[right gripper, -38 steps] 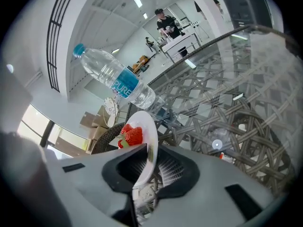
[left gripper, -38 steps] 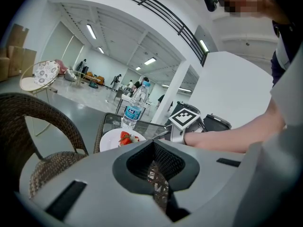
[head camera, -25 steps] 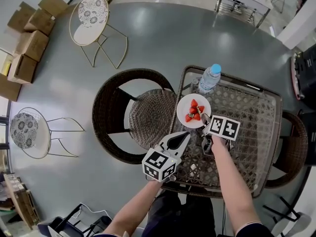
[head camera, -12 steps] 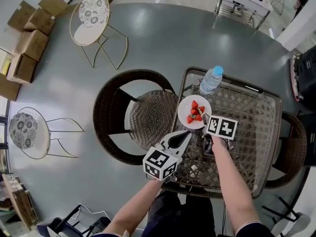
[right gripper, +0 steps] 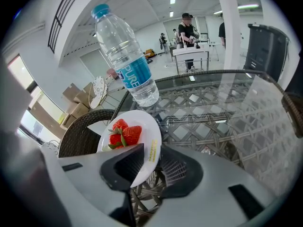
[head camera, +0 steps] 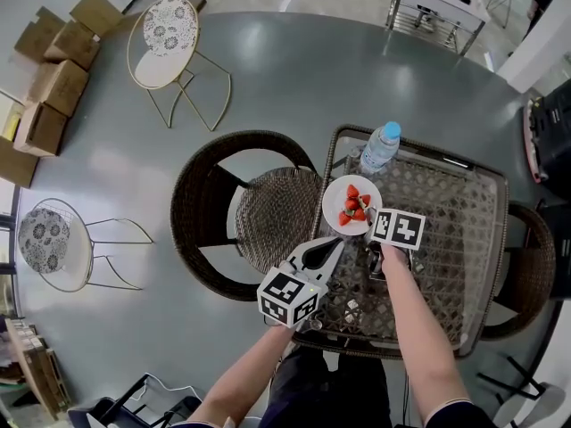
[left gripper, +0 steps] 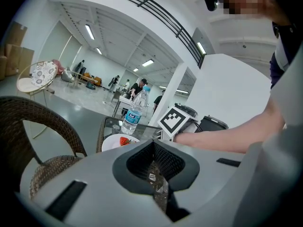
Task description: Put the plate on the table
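A white plate (head camera: 351,205) (right gripper: 142,141) (left gripper: 112,141) with strawberries (right gripper: 124,133) hangs just over the near left corner of the glass-topped wicker table (head camera: 446,230), tilted in the right gripper view. My right gripper (head camera: 376,230) (right gripper: 149,167) is shut on the plate's near rim. My left gripper (head camera: 326,251) (left gripper: 154,167) sits to the left and nearer me, at the table's left edge, with its jaws shut and nothing between them. A water bottle (head camera: 379,144) (right gripper: 127,63) stands just beyond the plate.
A dark wicker chair (head camera: 241,212) stands against the table's left side, another chair (head camera: 528,270) at its right. Two light metal chairs (head camera: 169,38) and cardboard boxes (head camera: 49,69) are far left. People stand at a distant desk (right gripper: 189,53).
The plate and my right gripper have shifted very slightly away from me and to the right. The left gripper has stayed put.
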### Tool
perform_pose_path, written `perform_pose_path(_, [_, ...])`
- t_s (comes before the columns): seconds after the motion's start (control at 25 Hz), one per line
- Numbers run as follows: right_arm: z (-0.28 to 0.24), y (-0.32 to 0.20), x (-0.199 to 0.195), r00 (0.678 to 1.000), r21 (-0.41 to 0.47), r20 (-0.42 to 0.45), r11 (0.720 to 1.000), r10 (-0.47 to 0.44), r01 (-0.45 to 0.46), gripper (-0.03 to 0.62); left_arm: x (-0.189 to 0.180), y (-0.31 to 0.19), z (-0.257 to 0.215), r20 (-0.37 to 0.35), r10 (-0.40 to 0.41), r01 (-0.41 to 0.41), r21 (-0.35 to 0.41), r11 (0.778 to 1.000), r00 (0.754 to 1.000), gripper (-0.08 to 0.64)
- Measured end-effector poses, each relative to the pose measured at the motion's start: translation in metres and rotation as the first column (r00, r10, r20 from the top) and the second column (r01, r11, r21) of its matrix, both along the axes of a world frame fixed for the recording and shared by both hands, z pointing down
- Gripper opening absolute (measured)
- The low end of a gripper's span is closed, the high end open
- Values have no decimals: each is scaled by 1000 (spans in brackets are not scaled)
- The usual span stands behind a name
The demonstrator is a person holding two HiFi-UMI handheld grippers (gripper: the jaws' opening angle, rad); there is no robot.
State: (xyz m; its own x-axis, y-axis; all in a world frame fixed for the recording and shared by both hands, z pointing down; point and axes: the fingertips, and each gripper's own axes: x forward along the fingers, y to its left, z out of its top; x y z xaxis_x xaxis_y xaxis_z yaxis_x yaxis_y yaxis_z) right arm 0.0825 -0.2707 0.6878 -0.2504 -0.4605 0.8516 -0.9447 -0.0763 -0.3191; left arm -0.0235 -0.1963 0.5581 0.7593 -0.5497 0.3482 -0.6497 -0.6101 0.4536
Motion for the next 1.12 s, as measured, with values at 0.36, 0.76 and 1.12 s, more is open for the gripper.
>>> perform_pose_path(0.36, [0, 0, 3, 998, 2, -46, 1000, -31, 31, 92, -2, -3, -6, 10, -9, 9, 14, 1000, 1000, 6])
perform_pose_path(0.76, [-2, -3, 5, 991, 28, -122, 998, -45, 49, 103, 1, -1, -8, 12, -16, 16, 16, 1000, 1000, 6])
perform_pose_path(1.12, [-64, 2, 10, 986, 242, -87, 957, -141, 158, 97, 11, -5, -30, 26, 7, -9, 55, 998, 1000, 6])
